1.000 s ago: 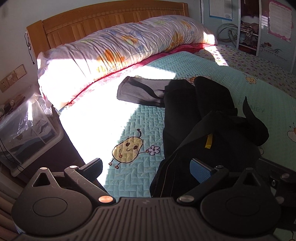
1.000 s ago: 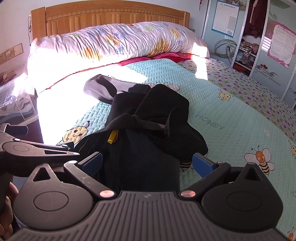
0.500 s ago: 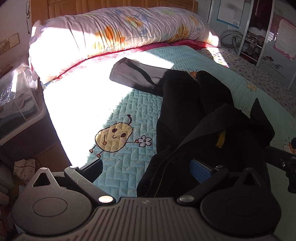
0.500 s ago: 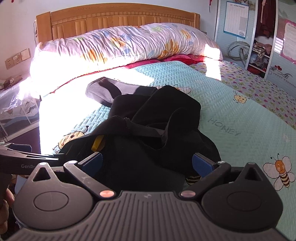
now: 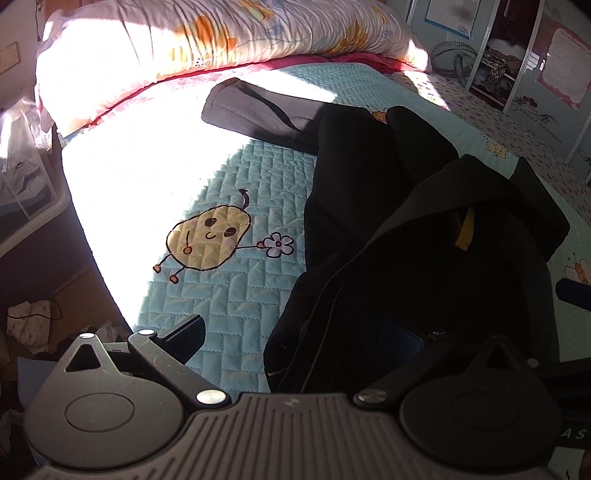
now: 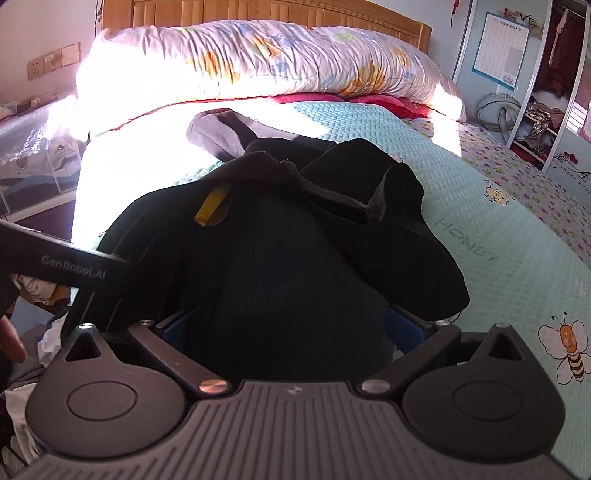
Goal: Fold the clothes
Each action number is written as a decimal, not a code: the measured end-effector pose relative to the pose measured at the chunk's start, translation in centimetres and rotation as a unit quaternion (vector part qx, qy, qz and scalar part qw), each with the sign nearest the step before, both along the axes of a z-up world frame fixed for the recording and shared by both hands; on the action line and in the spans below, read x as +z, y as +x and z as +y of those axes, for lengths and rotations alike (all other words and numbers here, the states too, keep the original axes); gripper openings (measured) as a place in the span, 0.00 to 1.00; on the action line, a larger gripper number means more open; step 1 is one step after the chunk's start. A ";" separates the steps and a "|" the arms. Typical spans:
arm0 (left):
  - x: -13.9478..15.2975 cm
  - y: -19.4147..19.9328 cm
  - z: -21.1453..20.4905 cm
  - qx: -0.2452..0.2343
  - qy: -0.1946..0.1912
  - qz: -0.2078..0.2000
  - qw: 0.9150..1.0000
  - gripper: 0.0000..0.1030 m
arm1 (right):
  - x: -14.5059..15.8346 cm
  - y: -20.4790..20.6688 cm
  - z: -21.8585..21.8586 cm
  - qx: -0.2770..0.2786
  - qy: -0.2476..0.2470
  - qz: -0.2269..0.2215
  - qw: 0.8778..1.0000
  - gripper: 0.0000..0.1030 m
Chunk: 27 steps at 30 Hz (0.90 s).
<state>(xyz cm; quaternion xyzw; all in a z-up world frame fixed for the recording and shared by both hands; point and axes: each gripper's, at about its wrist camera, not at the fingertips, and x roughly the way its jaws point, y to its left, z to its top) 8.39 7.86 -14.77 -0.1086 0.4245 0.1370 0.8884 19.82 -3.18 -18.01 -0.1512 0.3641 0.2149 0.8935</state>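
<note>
Your left gripper (image 5: 295, 332) and right gripper (image 6: 291, 328) both stand with fingers apart at the near edge of the black garment (image 6: 288, 258) on the teal quilt (image 6: 498, 236).

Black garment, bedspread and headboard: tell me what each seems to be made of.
Black garment: soft matte fabric, perhaps fleece or knit; it slumps in thick folds without shine.
Bedspread: quilted textile, probably cotton or polyester; stitched brick-like pattern, printed bees, dull surface.
Headboard: wood, seemingly varnished; warm orange tone with vertical slats.
</note>
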 end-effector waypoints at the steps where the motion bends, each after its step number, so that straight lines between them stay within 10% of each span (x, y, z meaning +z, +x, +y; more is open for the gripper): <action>1: -0.1 0.0 0.0 0.001 0.001 0.003 1.000 1.00 | -0.3 0.3 0.3 0.001 -0.005 0.002 1.000 0.99; 6: -0.7 -0.2 0.1 0.002 0.001 0.012 1.000 1.00 | -3.2 1.7 0.7 0.006 -0.022 0.019 1.000 0.96; 10: -1.2 -0.1 -0.3 0.000 0.004 0.013 1.000 1.00 | -3.5 1.3 -0.7 -0.012 0.019 0.024 0.999 0.62; 15: 1.1 -1.7 0.9 0.005 -0.041 -0.069 0.997 0.98 | -2.8 0.8 -3.6 -0.038 0.099 0.033 0.994 0.42; 20: 2.3 0.0 4.8 -0.010 -0.189 -0.120 0.975 0.99 | -2.5 -0.8 -5.0 -0.049 0.109 0.012 0.993 0.37; 27: 3.3 8.9 7.6 -0.017 -0.157 -0.146 0.977 1.00 | -3.7 -1.0 -5.2 -0.034 0.094 0.009 0.995 0.37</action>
